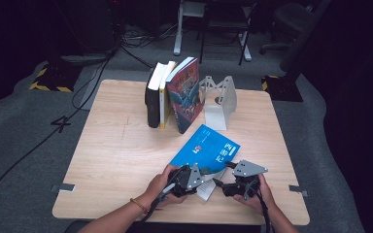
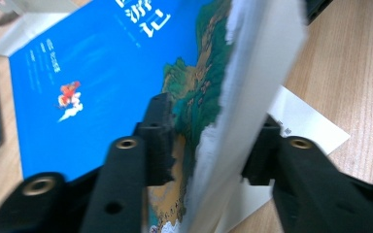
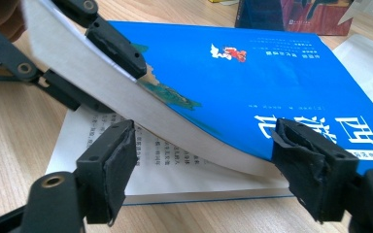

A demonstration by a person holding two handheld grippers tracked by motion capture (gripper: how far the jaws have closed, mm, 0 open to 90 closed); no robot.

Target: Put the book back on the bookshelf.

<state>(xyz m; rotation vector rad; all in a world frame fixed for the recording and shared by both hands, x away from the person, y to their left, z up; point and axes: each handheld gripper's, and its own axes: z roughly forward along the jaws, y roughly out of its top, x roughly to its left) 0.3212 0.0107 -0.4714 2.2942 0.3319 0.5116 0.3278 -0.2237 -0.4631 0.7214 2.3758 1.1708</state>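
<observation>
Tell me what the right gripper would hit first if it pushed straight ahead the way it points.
Probably the blue book: the right gripper faces its lifted wad of pages, open jaws on either side. How close it is stays unclear.

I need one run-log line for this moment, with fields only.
left hand-held gripper: shut on front pages of blue book, lifting them | right hand-held gripper: open at book's edge | book: on table, partly opened

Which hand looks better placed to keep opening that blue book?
Probably the left. The left hand-held gripper already clamps the lifted cover and front pages of the blue book, bowing them upward. The right hand-held gripper only straddles the book's edge with its jaws apart, touching nothing.
</observation>
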